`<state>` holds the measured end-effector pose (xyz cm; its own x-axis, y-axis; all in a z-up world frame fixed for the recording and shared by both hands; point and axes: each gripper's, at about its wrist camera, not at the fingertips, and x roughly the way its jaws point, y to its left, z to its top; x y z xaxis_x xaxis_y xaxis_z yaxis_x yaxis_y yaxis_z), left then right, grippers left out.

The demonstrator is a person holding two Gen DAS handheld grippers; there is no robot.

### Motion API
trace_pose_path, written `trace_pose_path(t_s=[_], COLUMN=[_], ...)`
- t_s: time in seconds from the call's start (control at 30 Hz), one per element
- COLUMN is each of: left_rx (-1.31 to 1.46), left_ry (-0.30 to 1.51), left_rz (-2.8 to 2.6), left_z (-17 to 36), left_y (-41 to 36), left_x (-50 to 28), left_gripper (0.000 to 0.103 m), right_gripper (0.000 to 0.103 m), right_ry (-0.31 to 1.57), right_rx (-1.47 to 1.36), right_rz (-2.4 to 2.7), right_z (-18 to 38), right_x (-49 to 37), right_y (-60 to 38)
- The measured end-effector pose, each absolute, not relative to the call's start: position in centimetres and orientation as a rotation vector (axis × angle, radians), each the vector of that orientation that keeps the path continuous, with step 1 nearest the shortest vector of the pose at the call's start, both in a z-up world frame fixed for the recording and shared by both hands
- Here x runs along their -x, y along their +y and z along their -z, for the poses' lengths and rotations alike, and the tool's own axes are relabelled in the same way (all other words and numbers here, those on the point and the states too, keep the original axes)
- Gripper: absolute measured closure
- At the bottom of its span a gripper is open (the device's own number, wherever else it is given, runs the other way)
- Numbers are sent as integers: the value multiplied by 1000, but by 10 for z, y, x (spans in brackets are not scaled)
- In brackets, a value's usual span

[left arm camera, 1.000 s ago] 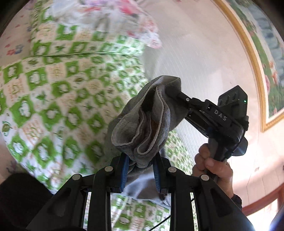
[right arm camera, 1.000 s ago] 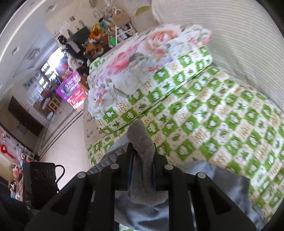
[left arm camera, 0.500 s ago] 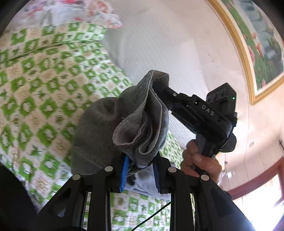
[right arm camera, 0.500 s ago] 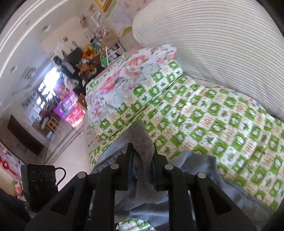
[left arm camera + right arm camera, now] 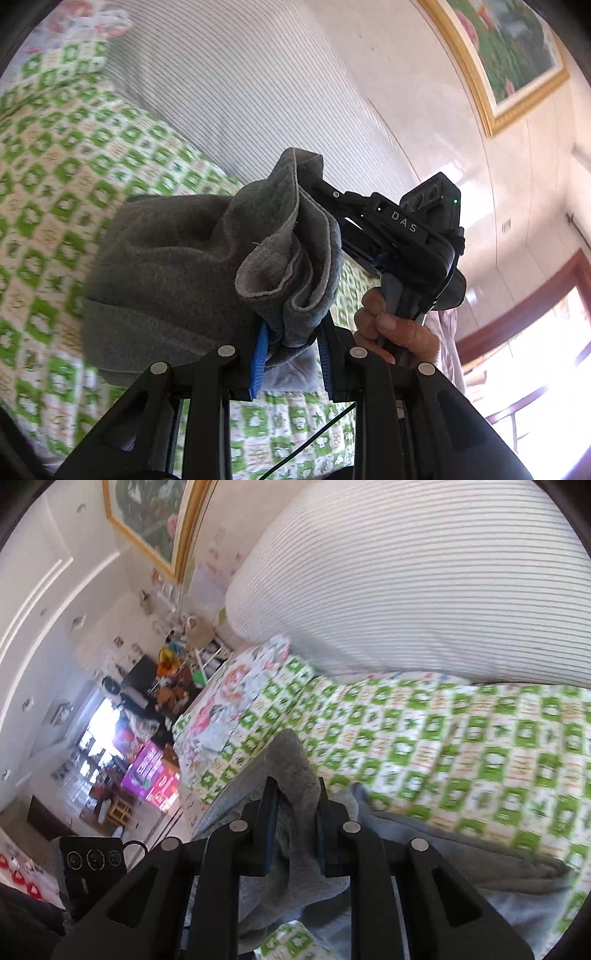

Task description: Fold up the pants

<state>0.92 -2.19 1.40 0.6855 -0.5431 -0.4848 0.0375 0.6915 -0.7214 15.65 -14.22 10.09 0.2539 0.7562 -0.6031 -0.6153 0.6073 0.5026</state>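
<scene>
Grey fleece pants (image 5: 166, 266) hang bunched above a bed with a green-and-white checked cover (image 5: 44, 155). My left gripper (image 5: 291, 332) is shut on a thick fold of the pants' edge. In the left wrist view the right gripper (image 5: 314, 177) reaches in from the right, held by a hand (image 5: 391, 328), its tips buried in the cloth. In the right wrist view my right gripper (image 5: 295, 797) is shut on a grey fold of the pants (image 5: 295, 760), and more of the cloth (image 5: 461, 853) trails down to the right over the checked cover (image 5: 461, 738).
A large striped white pillow (image 5: 424, 576) lies at the head of the bed. A floral quilt (image 5: 225, 698) sits at the bed's far side. A gold-framed picture (image 5: 513, 55) hangs on the wall. Cluttered furniture (image 5: 147, 701) stands across the room.
Both grippers have lifted and swung with the pants, rolling as they went. More of the pants has spread out to the left of the left gripper. The striped pillow has come closer in both views.
</scene>
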Motion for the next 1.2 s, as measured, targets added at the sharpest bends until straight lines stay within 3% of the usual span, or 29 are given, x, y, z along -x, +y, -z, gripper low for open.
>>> trace_pose_path(t_s=[0.47,1.2], left_rx=[598,430], left_ry=[873,966], left_rz=[408,417], left_z=[13,55], left_y=[-119,-179], left_x=[-44,-69], left_gripper=[79,78], right_gripper=[84,83], right_ry=[907,901], right_rx=[-302,-403], right_rz=[-796,-697], right_z=[-75,-35], right_x=[-174,-173], right_y=[-255,-332])
